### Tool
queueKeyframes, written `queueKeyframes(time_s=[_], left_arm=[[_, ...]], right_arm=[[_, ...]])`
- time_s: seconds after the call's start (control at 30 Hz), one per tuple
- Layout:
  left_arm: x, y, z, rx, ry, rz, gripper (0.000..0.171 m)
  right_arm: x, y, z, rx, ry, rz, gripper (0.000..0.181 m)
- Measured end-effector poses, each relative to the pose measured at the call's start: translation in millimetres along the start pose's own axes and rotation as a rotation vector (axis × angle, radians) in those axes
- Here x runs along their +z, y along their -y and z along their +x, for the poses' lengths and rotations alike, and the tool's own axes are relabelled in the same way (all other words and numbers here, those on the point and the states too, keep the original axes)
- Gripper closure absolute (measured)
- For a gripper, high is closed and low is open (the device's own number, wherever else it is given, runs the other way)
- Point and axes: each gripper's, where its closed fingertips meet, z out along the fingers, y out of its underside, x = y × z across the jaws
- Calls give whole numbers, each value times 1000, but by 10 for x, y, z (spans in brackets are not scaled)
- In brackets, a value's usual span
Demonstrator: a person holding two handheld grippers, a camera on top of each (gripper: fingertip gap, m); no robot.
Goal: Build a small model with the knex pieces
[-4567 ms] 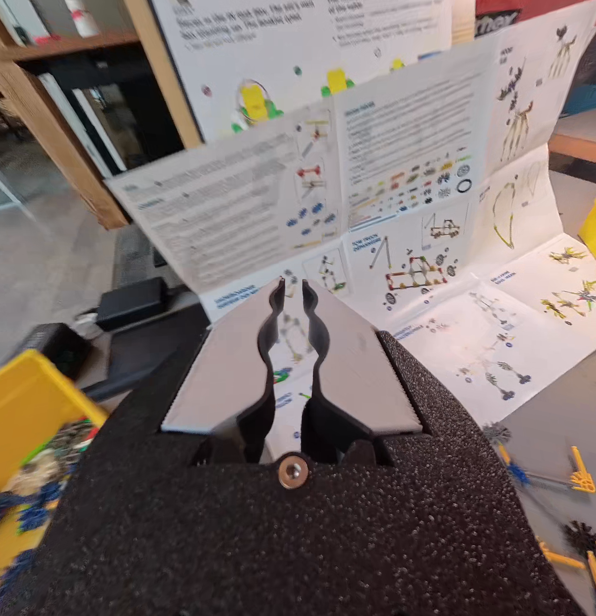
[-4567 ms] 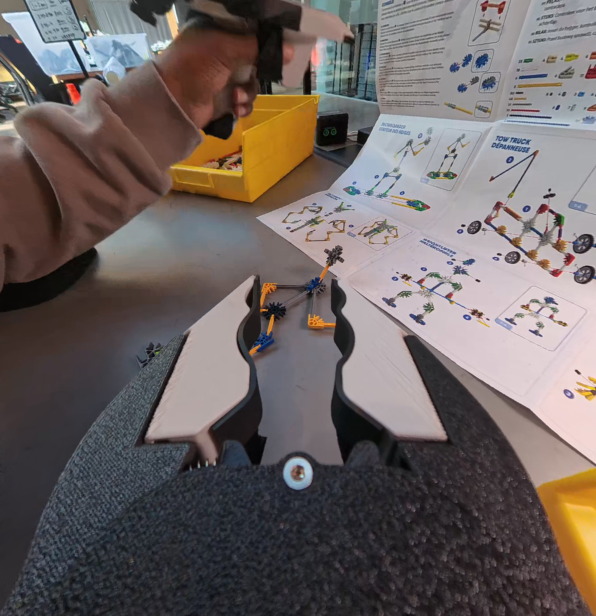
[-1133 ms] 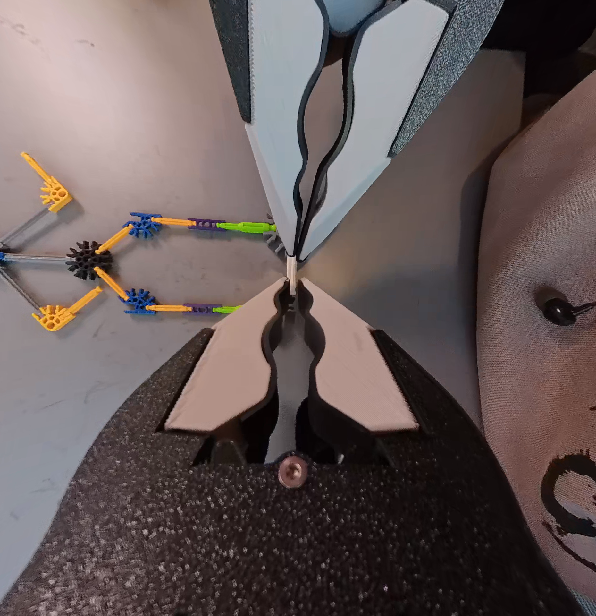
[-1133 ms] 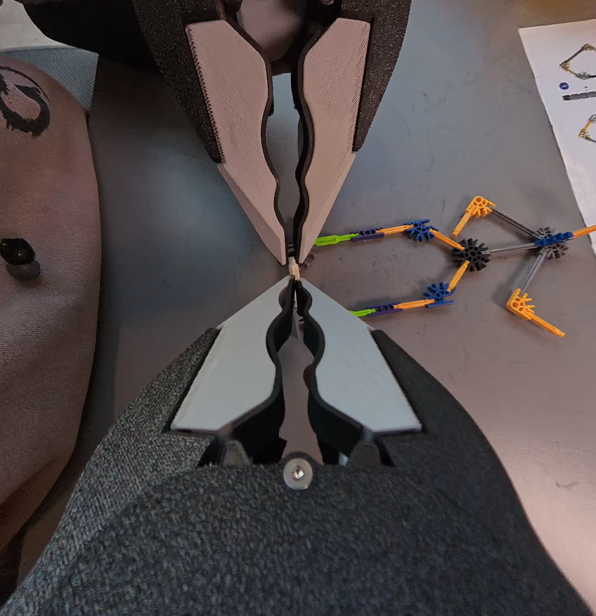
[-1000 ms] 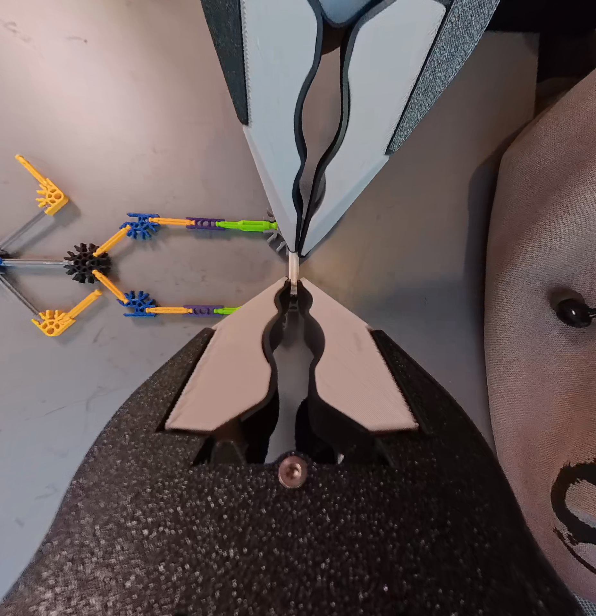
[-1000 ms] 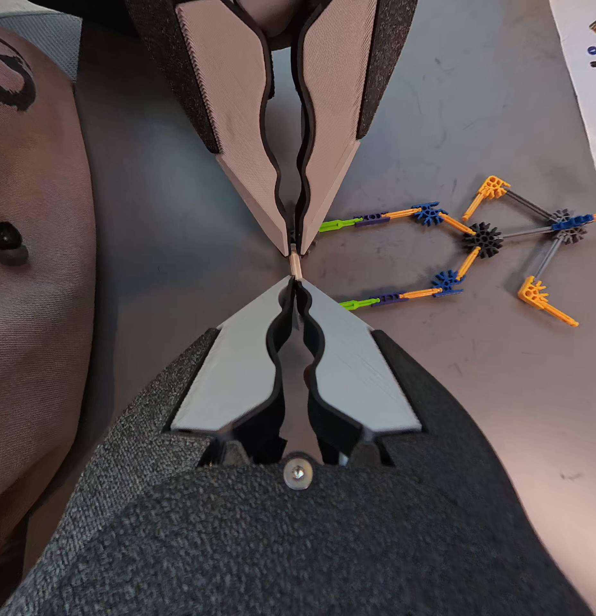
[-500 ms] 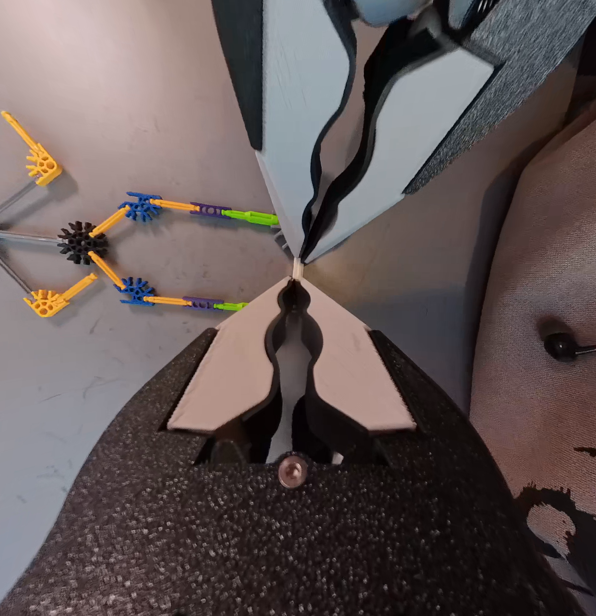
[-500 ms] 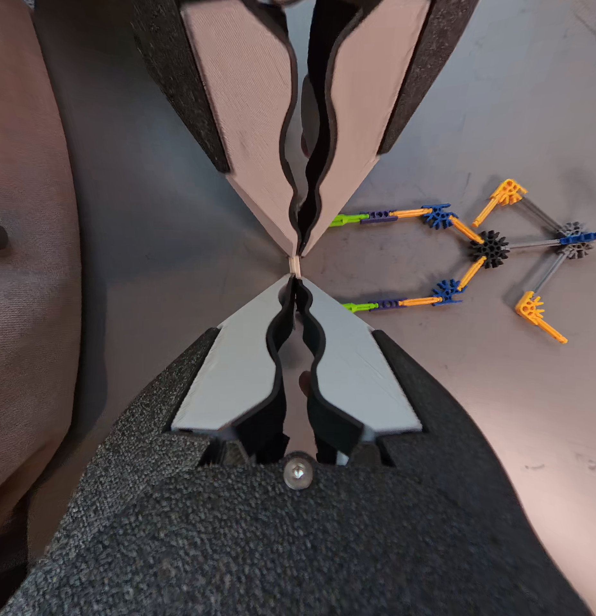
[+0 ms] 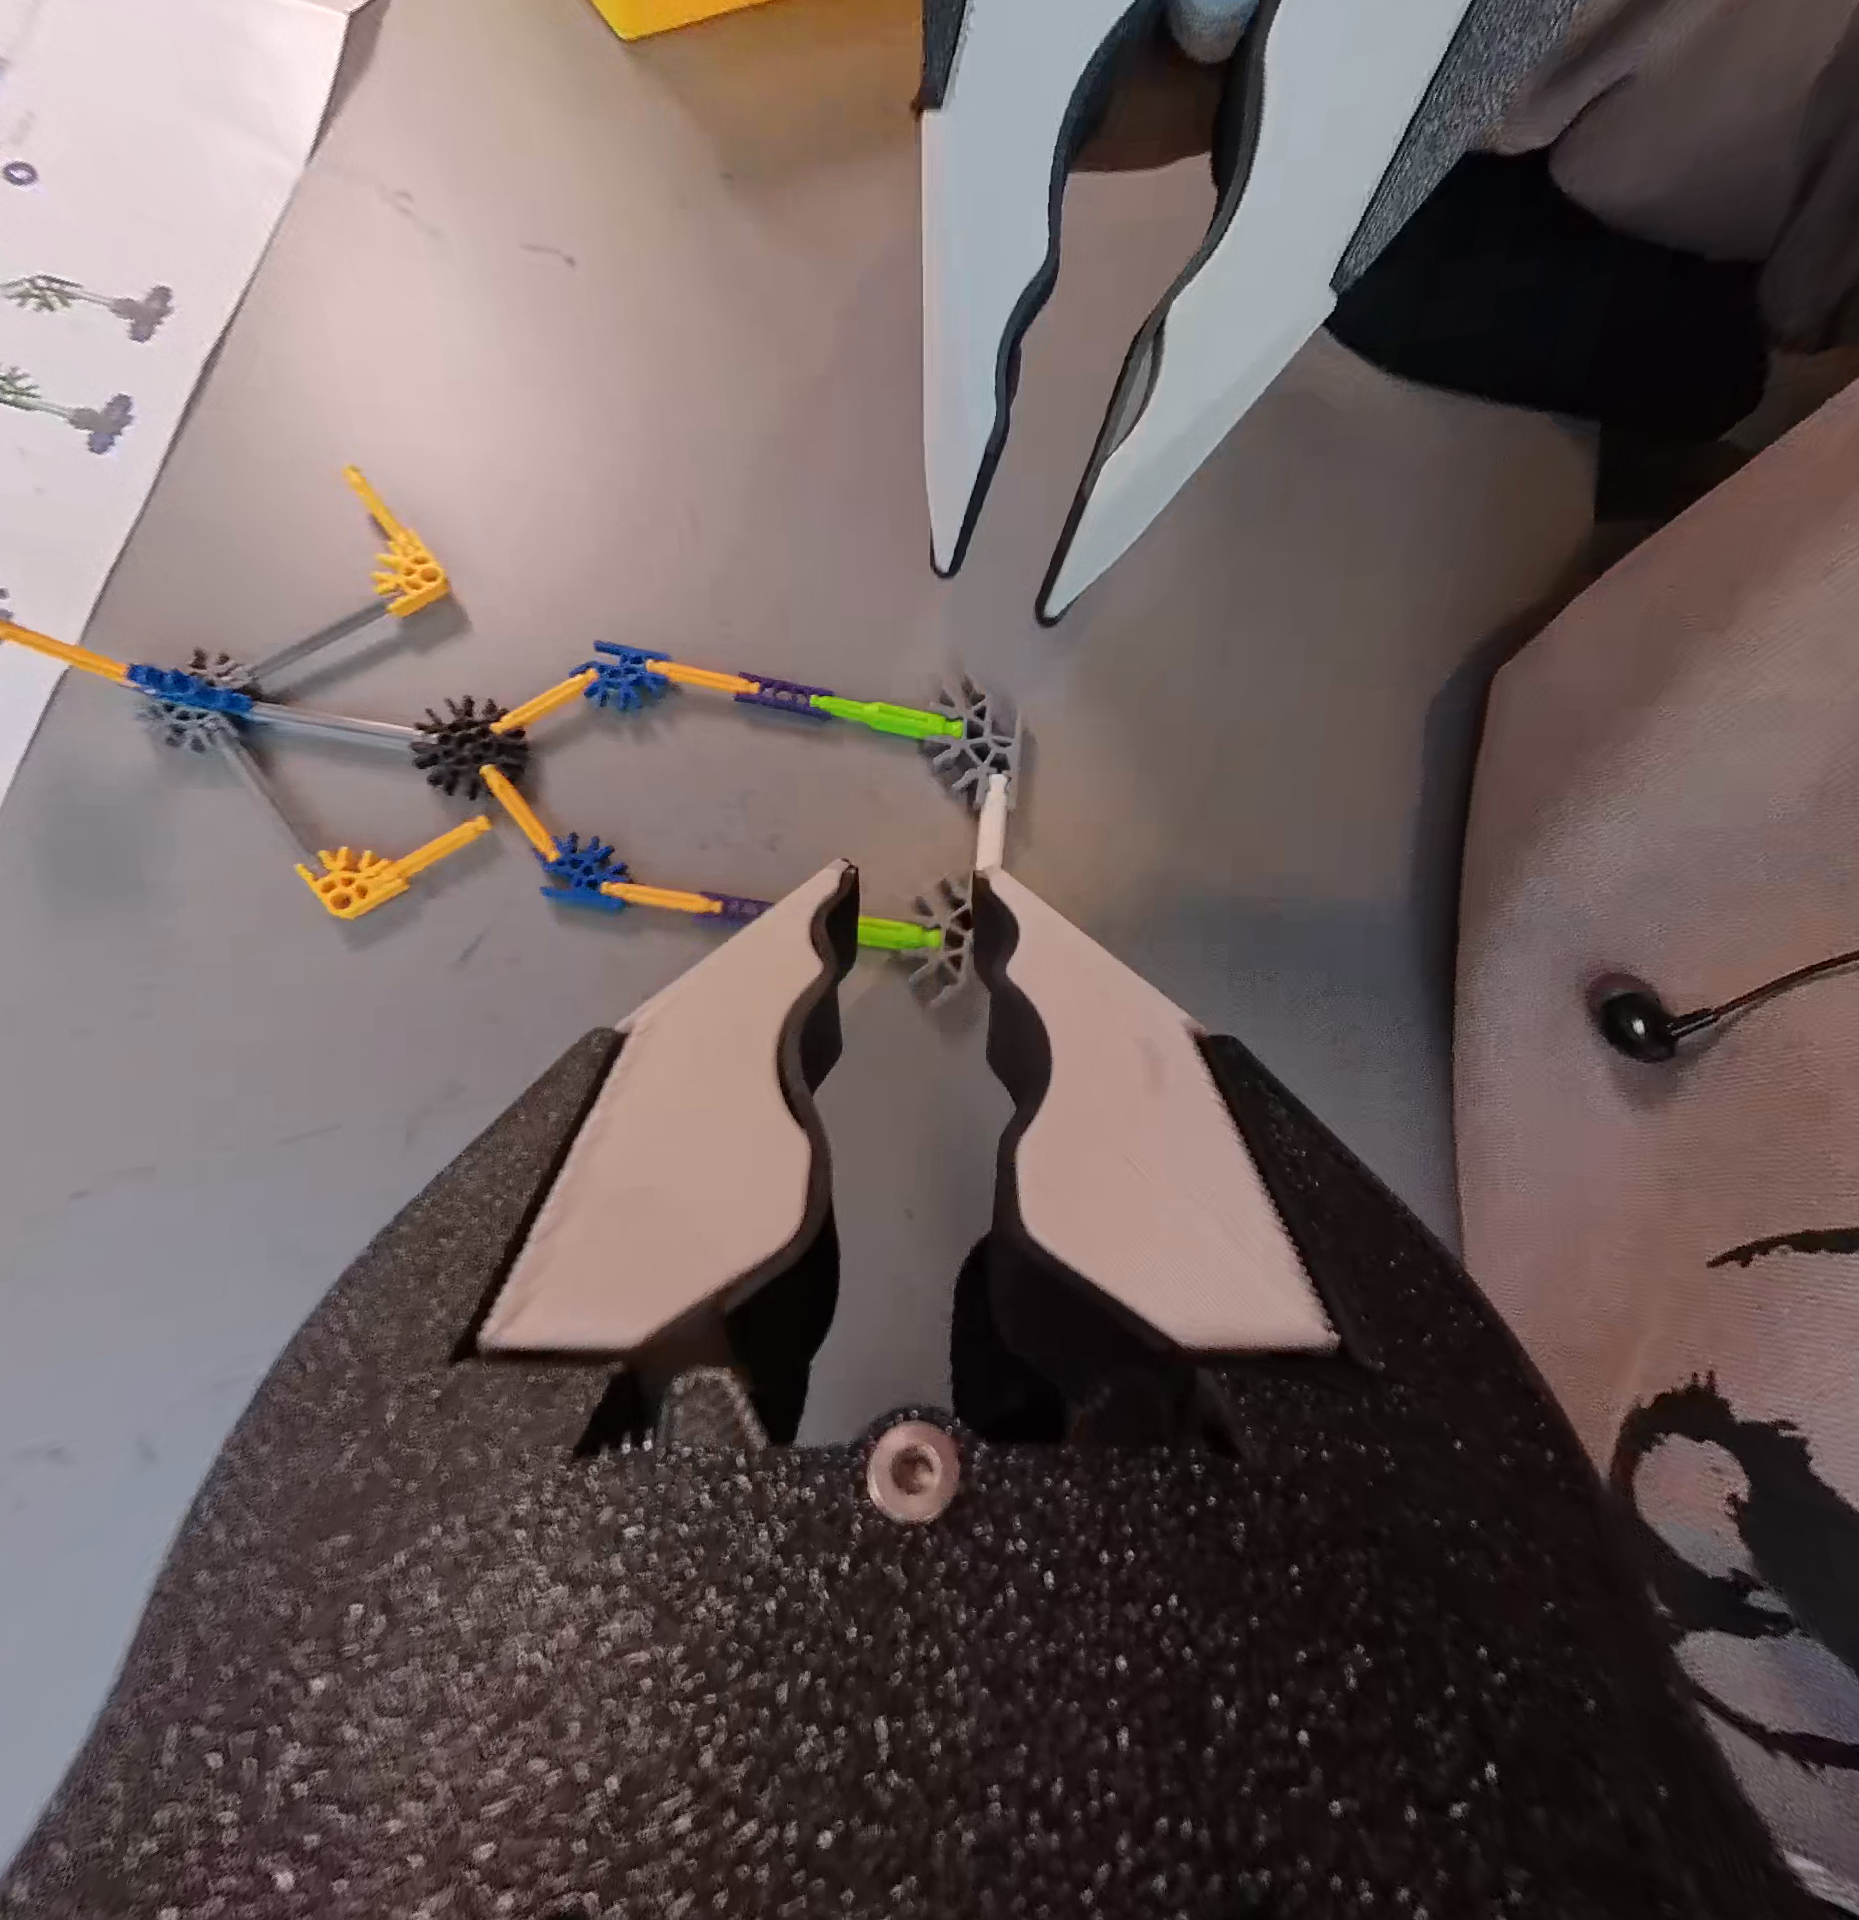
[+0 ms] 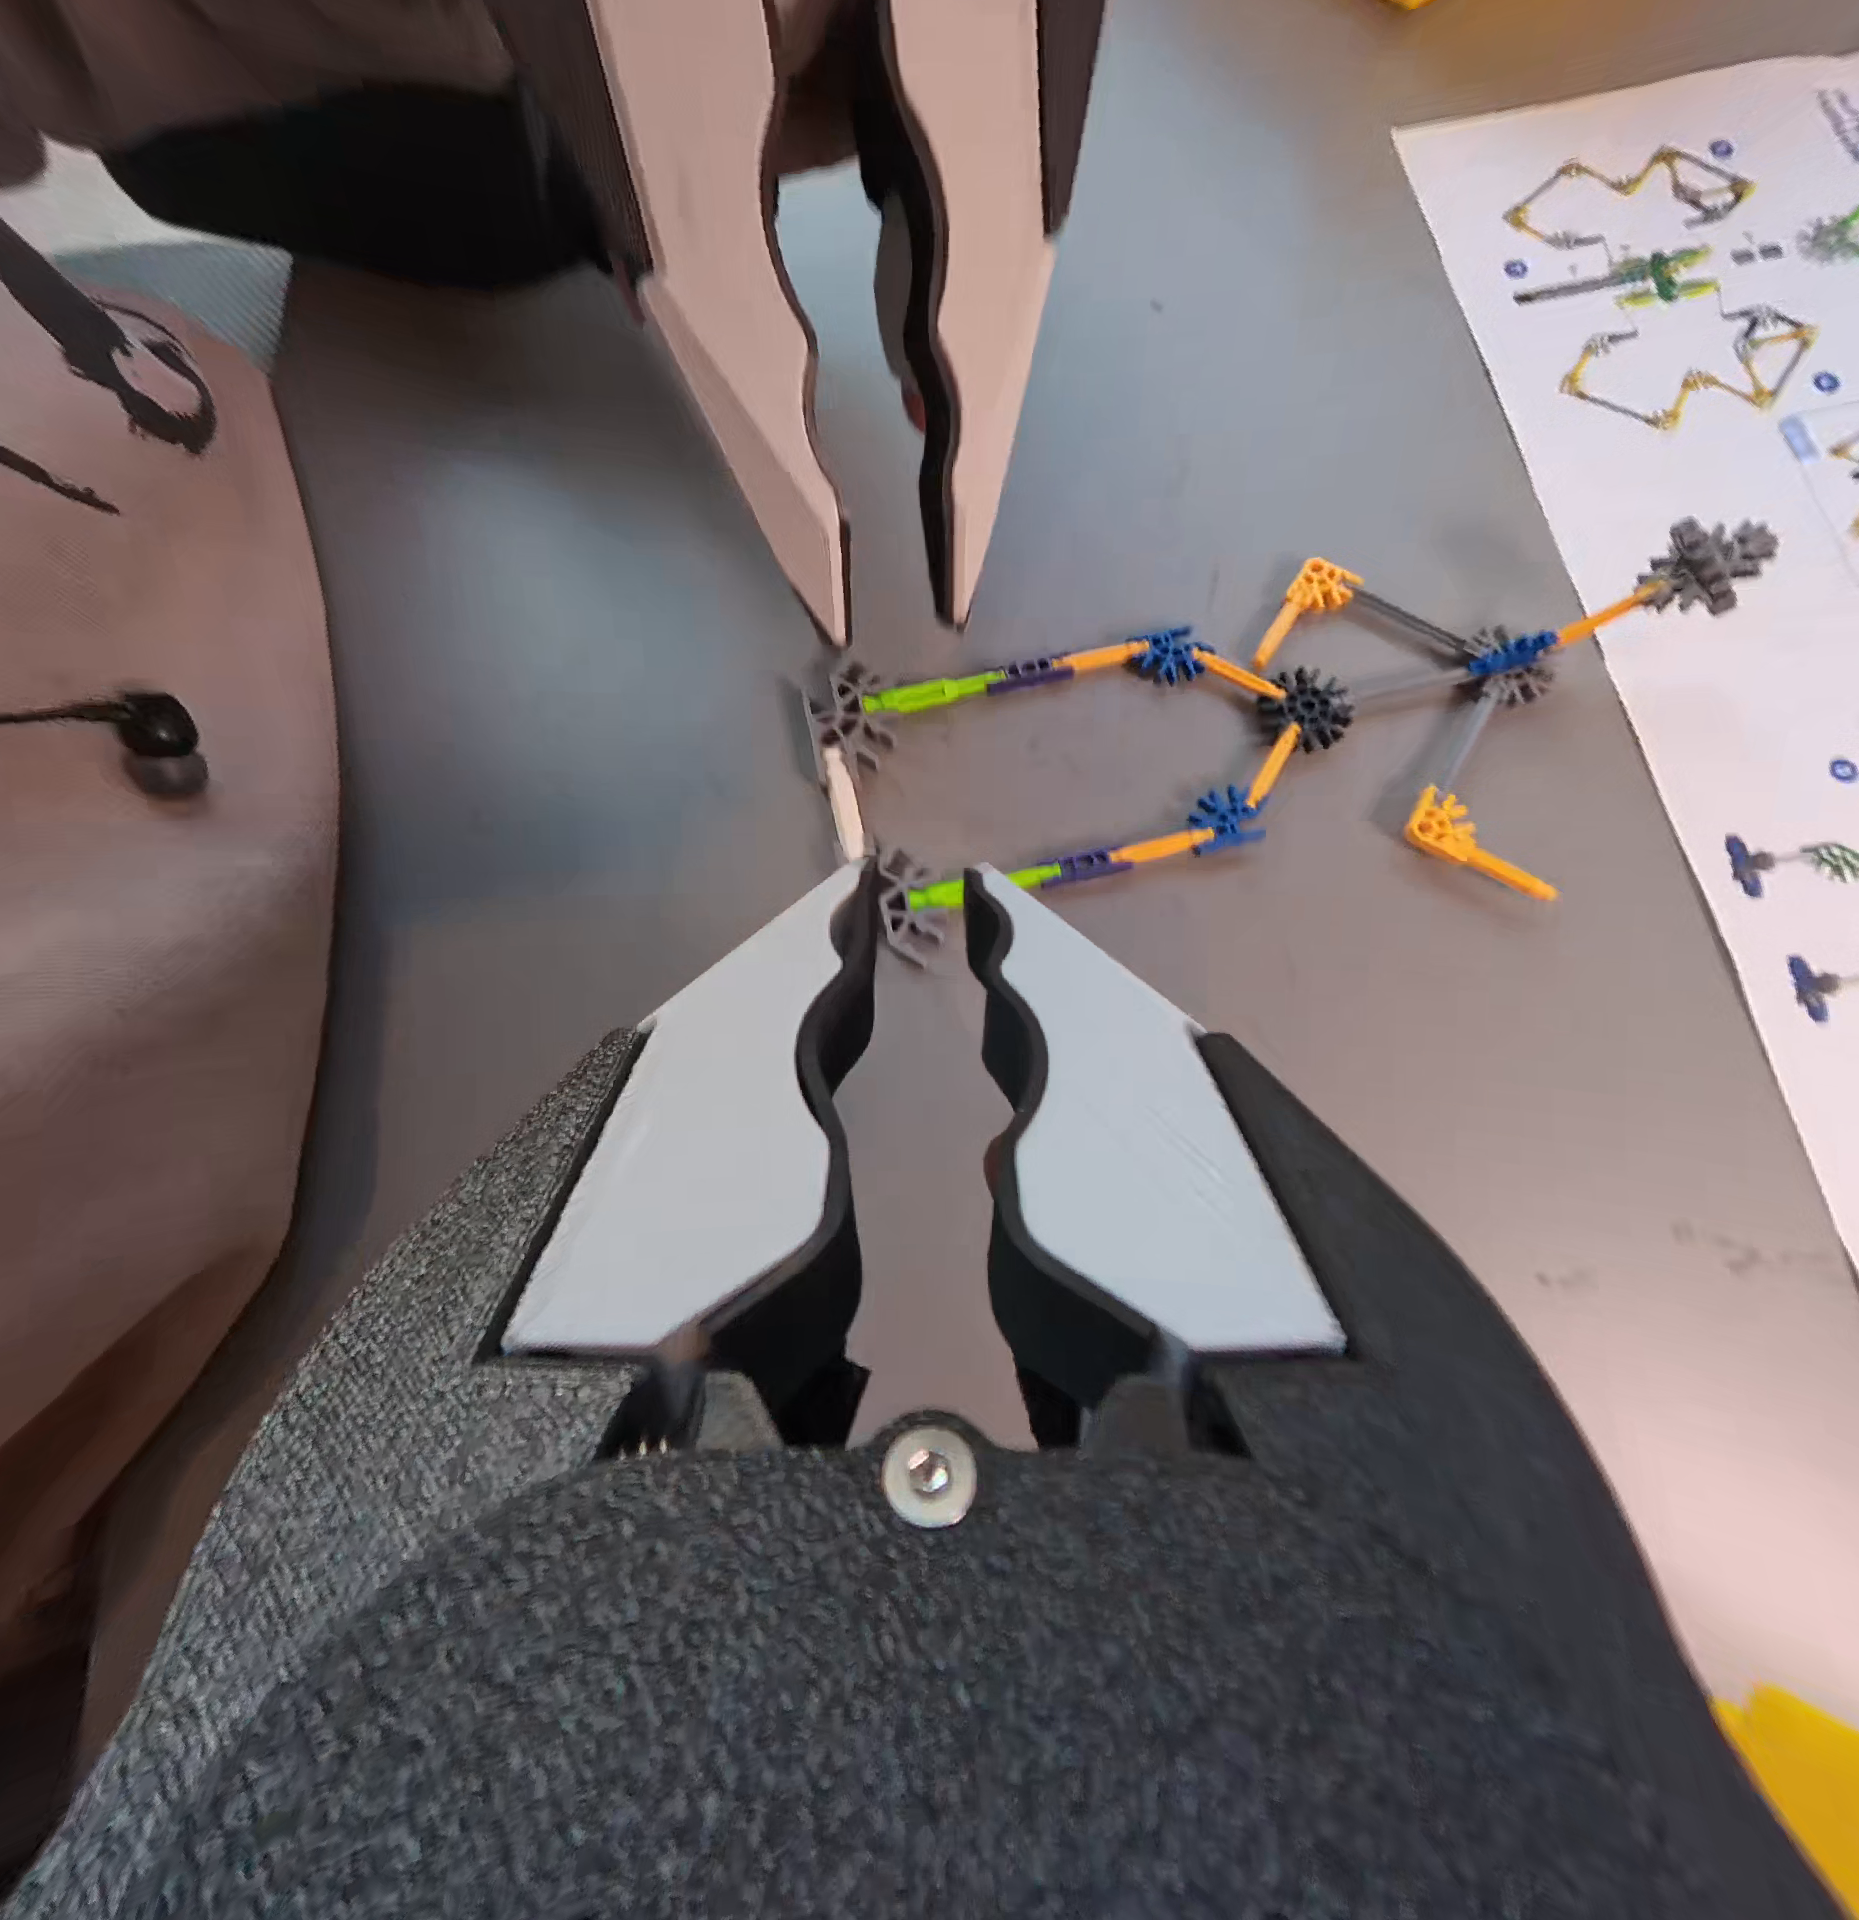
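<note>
A flat model of coloured rods and connectors (image 9: 468,746) lies on the grey table (image 9: 592,364). Its two green-tipped arms end in grey snowflake connectors, joined by a short white rod (image 9: 990,826). My left gripper (image 9: 914,875) is open and empty, its tips on either side of the near grey connector (image 9: 940,940). My right gripper (image 10: 914,873) is open and empty around the other grey connector (image 10: 909,920), with the white rod (image 10: 845,810) just beyond. The two grippers face each other: the right gripper (image 9: 996,592) and the left gripper (image 10: 894,623) each show open, held above the model.
A white instruction sheet (image 9: 125,208) (image 10: 1735,520) lies beyond the model. Yellow bin edges show in the left wrist view (image 9: 676,16) and the right wrist view (image 10: 1818,1787). A person's pinkish sweatshirt (image 9: 1683,935) (image 10: 125,935) borders the table's near side. Across from one pair of fingers to the other is roughly 6 centimeters. My left gripper's tips are some 4 centimeters from the white rod (image 10: 845,810). It turns up in the left wrist view (image 9: 989,835) as well.
Both grippers were shut tip to tip at the white rod. Now both have opened and drawn back, and the rod lies on the table joining the two grey connectors.
</note>
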Motion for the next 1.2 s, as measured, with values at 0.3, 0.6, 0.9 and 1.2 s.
queueKeyframes(time_s=[0.3,0.6,0.9,1.2], left_arm=[[128,-304,-4,119,21,-63,144],[130,-306,4,134,-3,-25,147],[80,-278,-51,76,-36,38,148],[-321,-22,-761,-177,212,334,148]], right_arm=[[201,-365,-104,-3,-25,-135,152],[258,-330,-74,15,-51,-163,164],[259,-323,-77,21,-81,-165,165],[129,-132,8,138,-25,37,153]])
